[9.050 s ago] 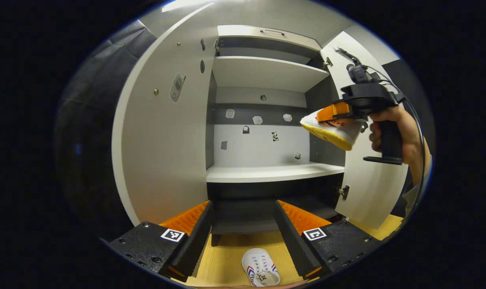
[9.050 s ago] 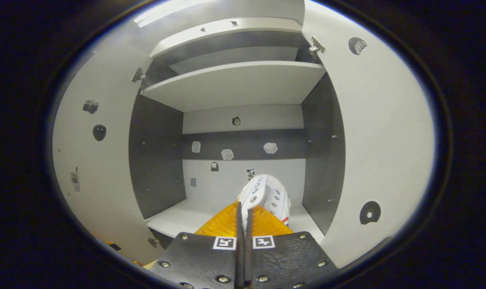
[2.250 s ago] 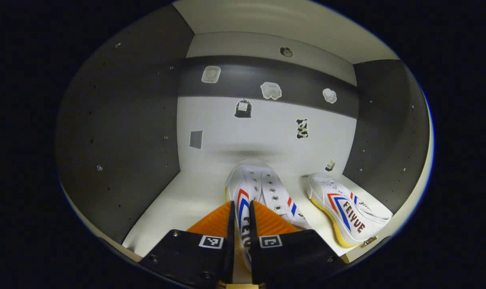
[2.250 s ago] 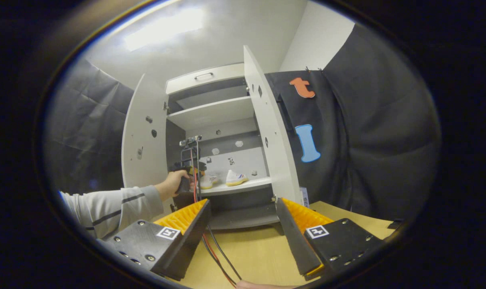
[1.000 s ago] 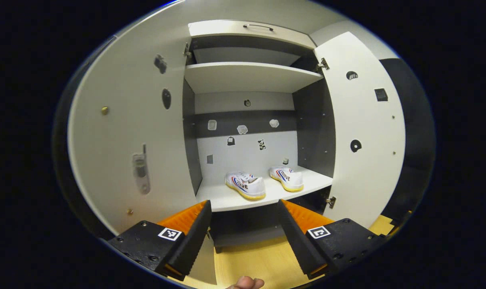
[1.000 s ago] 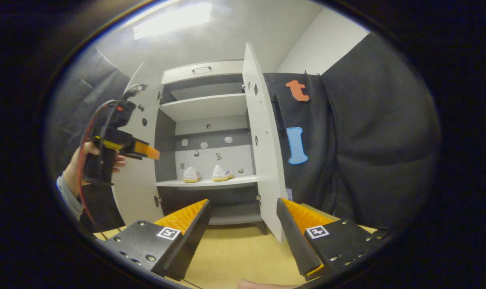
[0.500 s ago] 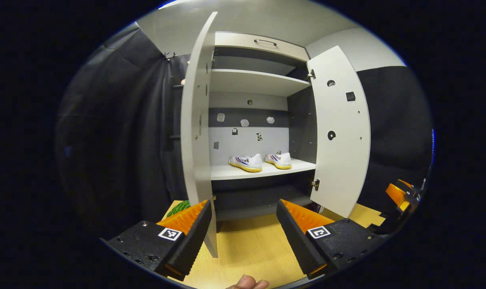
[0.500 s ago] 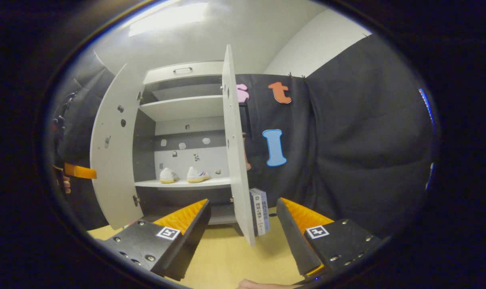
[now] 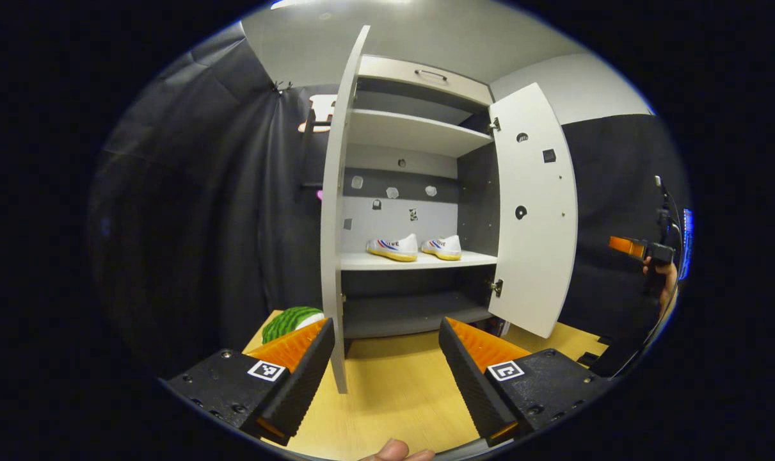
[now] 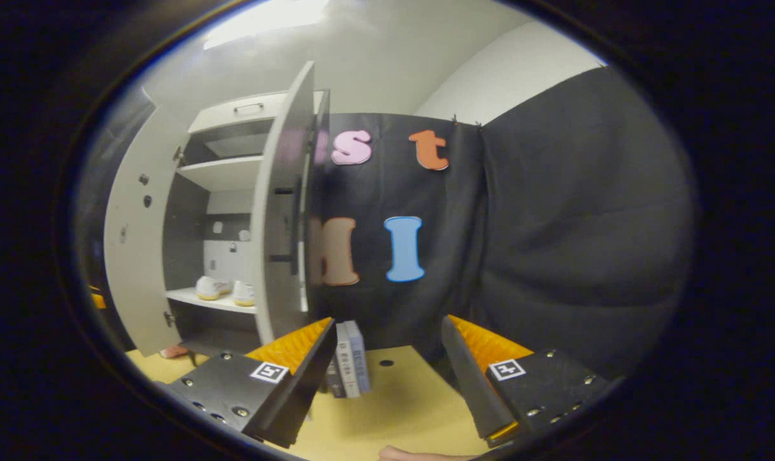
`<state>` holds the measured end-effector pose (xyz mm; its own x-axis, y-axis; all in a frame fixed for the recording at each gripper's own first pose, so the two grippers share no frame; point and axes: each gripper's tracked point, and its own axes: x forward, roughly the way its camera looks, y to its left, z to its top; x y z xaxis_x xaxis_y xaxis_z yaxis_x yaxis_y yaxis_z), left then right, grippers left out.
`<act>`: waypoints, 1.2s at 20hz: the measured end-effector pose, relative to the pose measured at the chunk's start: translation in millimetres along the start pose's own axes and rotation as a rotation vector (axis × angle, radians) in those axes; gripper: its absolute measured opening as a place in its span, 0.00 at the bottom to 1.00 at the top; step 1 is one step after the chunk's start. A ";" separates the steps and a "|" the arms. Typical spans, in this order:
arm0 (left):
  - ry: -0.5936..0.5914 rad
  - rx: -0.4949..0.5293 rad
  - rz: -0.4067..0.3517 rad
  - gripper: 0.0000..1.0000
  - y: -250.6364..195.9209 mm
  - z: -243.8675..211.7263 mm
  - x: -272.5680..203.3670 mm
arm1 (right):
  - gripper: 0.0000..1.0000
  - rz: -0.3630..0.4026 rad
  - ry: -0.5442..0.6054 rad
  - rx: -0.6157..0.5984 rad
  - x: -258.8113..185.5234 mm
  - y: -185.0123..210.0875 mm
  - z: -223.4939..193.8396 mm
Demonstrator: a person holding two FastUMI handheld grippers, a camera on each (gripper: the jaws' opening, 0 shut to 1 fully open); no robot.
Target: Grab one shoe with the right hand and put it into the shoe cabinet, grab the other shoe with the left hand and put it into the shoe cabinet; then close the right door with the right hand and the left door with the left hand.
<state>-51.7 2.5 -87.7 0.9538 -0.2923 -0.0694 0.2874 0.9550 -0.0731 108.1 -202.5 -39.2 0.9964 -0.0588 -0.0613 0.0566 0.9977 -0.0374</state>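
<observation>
White-panelled shoe cabinet [image 9: 419, 131] with two doors, both open, and two shoes already placed on its middle shelf [image 9: 419, 260] — one shoe [image 9: 393, 246] toward frame centre, the other shoe [image 9: 443, 246] just beside it on the right, toes turned leftward. In the left gripper view the left gripper [image 9: 386, 374] is seen at the bottom with jaws spread wide and empty; the left door [image 9: 333, 211] is presented edge-on, its tall free edge running vertically just above the left-hand jaw. The right door [image 9: 533, 211] is seen at centre right, swung outward; the right gripper [image 9: 624, 246] is seen small at the far right, outside that door. In the right gripper view the right gripper [image 10: 387, 374] is shown wide open and empty, and the right door [image 10: 278, 211] stands upper left of the jaws, its outer face turned toward them — a leftward push is judged to be required. Also counted: one green melon-like object [image 9: 291, 320] and a few upright books [image 10: 349, 360] on the bench [image 9: 393, 390].
</observation>
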 end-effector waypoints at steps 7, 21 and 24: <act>-0.098 0.057 -0.014 0.98 -2.3 24.8 -15.3 | 0.98 0.066 0.029 -0.044 79.9 -12.9 21.3; -0.069 -0.023 -0.071 0.98 39.3 -8.3 -6.5 | 0.79 0.168 0.072 -0.104 106.8 114.7 47.0; -0.062 -0.033 -0.060 0.98 50.3 -13.7 -6.2 | 0.70 0.138 0.076 -0.128 104.3 120.8 48.4</act>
<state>-44.3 51.7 -104.6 0.9387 -0.3447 -0.0018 0.3425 0.9333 -0.1082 221.9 -86.5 -1.9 0.9862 0.0713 -0.1495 -0.0938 0.9843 -0.1493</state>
